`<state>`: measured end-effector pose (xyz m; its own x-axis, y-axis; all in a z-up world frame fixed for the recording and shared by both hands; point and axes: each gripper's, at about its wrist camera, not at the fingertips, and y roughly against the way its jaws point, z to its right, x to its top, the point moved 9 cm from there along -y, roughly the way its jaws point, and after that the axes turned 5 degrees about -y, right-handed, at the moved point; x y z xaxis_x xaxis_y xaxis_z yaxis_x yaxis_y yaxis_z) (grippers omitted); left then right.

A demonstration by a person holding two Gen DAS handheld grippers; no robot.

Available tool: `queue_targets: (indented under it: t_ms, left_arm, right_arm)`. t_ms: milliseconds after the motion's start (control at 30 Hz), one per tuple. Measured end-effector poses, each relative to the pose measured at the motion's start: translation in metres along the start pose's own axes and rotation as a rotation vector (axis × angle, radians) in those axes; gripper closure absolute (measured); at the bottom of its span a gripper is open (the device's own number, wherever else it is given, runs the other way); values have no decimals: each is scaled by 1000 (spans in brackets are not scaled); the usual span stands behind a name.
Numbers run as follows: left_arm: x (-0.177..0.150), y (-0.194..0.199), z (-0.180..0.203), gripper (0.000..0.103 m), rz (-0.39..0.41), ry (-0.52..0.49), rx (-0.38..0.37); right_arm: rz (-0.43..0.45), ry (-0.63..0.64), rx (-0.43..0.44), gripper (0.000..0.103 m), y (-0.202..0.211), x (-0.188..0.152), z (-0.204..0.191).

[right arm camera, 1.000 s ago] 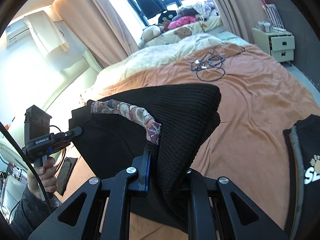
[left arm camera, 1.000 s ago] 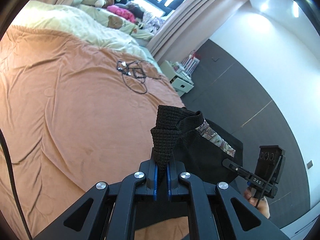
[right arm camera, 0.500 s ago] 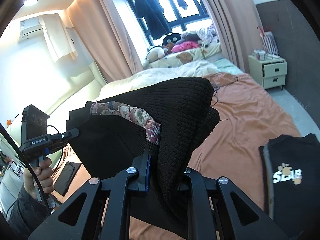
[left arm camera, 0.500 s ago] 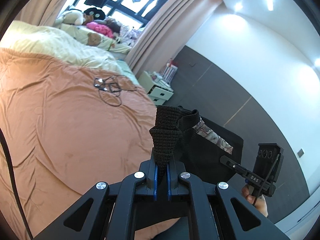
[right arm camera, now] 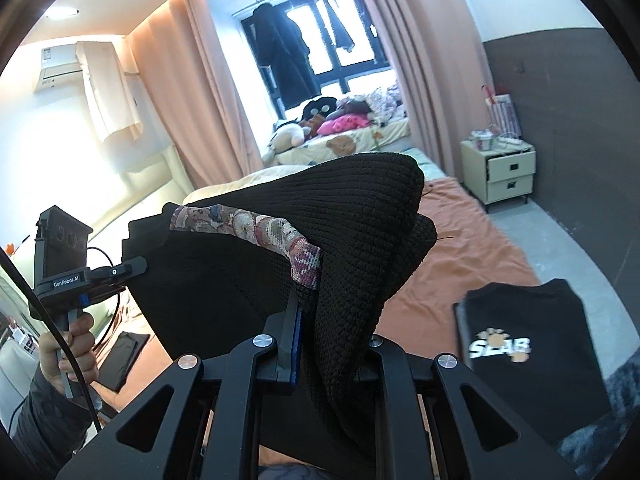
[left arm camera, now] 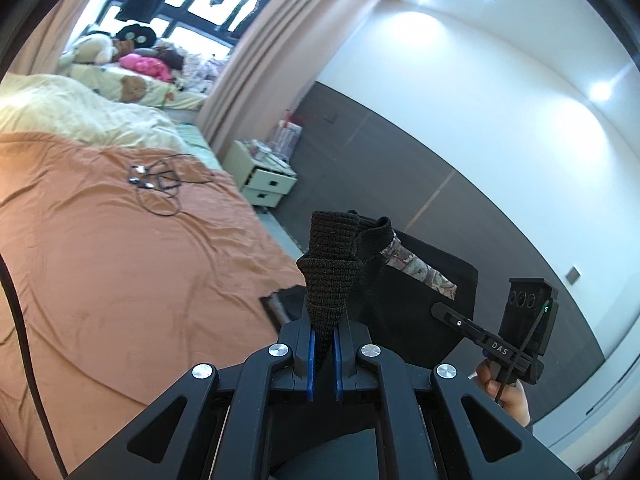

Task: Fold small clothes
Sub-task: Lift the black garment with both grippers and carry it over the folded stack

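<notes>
A black knit garment with a patterned band hangs in the air between both grippers, lifted off the orange bedspread. My left gripper is shut on a bunched corner of the knit. In the right wrist view my right gripper is shut on the opposite thick fold of the same garment, which hides its right finger. Each view shows the other gripper held in a hand at the far edge: the right one and the left one.
A black T-shirt with a white print lies folded on the bed at the right. Tangled cables lie further up the bedspread. A cream nightstand stands by the dark wall. A dark flat item lies at the left, low in the view.
Both grippers have risen with the garment held between them, and the views have tilted up toward the window and wall. The folded printed T-shirt has come further into the right wrist view.
</notes>
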<state>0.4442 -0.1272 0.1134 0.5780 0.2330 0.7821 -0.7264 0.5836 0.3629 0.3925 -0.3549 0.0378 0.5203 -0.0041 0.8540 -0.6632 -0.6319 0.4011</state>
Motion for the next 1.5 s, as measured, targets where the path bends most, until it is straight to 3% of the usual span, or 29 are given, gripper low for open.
queue_targets:
  t_ms: [433,733,1267,1500]
  left_arm:
    - [-17,-77,100,97,-71,-84,-179]
    - [-37,-129,147,97,-135,-116,-283]
    - [-74,-213,190,97,-268,-128,-385]
    - [-76,-262,171,97,-304,-91,-373]
  right_arm:
    - [76,-35,-112,93,70,-16,33]
    - [97,-49,-214,93,83,-24,27]
    - [96,-112,-337,93,50,-23,14]
    - [72,-149,-370,93,10,-20,16]
